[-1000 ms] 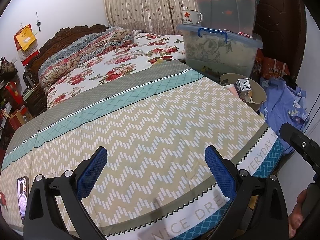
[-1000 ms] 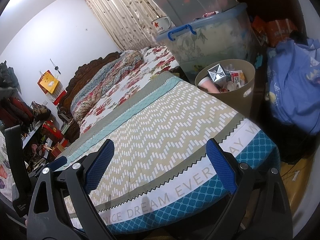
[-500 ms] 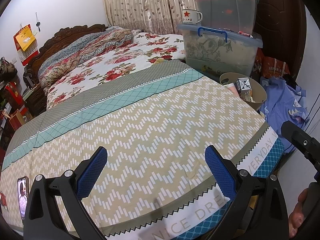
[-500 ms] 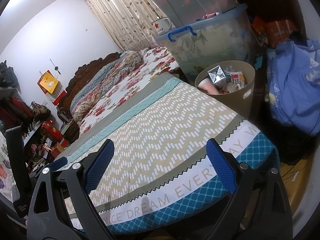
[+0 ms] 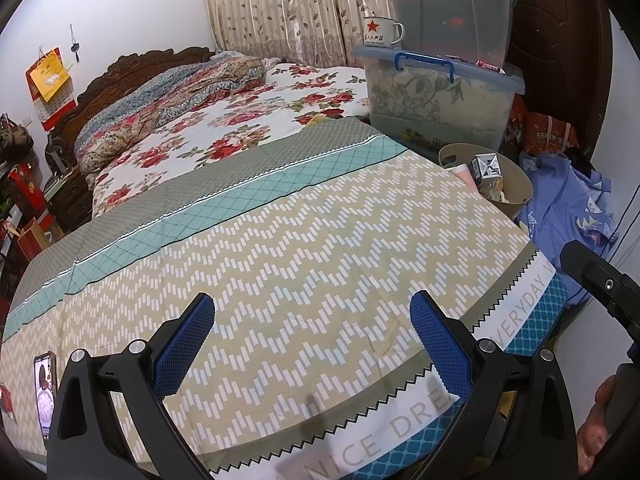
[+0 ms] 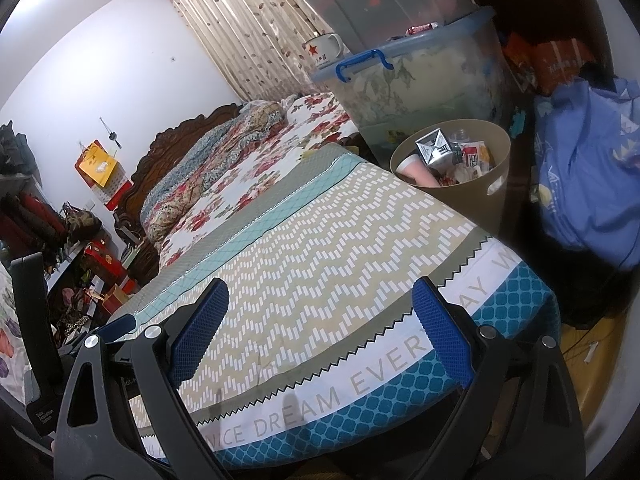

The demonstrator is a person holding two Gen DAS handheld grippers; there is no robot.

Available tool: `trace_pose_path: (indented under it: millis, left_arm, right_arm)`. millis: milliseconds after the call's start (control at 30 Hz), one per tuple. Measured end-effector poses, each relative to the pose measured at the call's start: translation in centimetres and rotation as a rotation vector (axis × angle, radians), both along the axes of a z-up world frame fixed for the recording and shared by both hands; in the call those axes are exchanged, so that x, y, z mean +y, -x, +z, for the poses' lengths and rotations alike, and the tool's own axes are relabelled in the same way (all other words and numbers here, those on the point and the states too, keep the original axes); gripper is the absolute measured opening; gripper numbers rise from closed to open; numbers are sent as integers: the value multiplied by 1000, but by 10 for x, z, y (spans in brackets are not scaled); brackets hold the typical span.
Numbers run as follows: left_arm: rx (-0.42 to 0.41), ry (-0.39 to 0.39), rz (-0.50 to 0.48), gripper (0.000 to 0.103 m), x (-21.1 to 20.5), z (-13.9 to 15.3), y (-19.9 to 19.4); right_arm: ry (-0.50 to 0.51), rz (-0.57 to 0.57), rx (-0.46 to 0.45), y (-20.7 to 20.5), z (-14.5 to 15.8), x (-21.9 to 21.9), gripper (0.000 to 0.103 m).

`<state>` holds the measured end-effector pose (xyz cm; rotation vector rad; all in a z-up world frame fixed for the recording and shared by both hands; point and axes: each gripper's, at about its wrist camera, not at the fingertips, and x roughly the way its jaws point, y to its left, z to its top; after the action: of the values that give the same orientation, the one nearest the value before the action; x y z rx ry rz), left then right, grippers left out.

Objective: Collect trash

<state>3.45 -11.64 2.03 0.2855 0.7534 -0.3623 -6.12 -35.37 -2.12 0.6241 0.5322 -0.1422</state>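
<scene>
A tan round trash bin stands on the floor at the bed's far right corner. It holds a silver carton, a pink cup and several wrappers. It also shows in the left wrist view. My left gripper is open and empty above the near end of the zigzag bedspread. My right gripper is open and empty above the bedspread's near edge. No loose trash shows on the bed.
Two stacked clear storage boxes with an enamel mug stand beyond the bin. A blue cloth heap lies right of the bin. A phone lies on the bed's left edge. Shelves with bags stand at the left.
Both grippers have hardly moved; the right wrist view has shifted very slightly toward the bin. Both stay open and empty.
</scene>
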Motion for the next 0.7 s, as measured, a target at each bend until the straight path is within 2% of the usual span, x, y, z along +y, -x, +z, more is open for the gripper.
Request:
trace_pose_path:
  millis: [700]
  left_arm:
    - [4, -2, -4, 94, 3, -2, -2]
  right_arm:
    - [2, 0, -1, -1, 1, 0, 92]
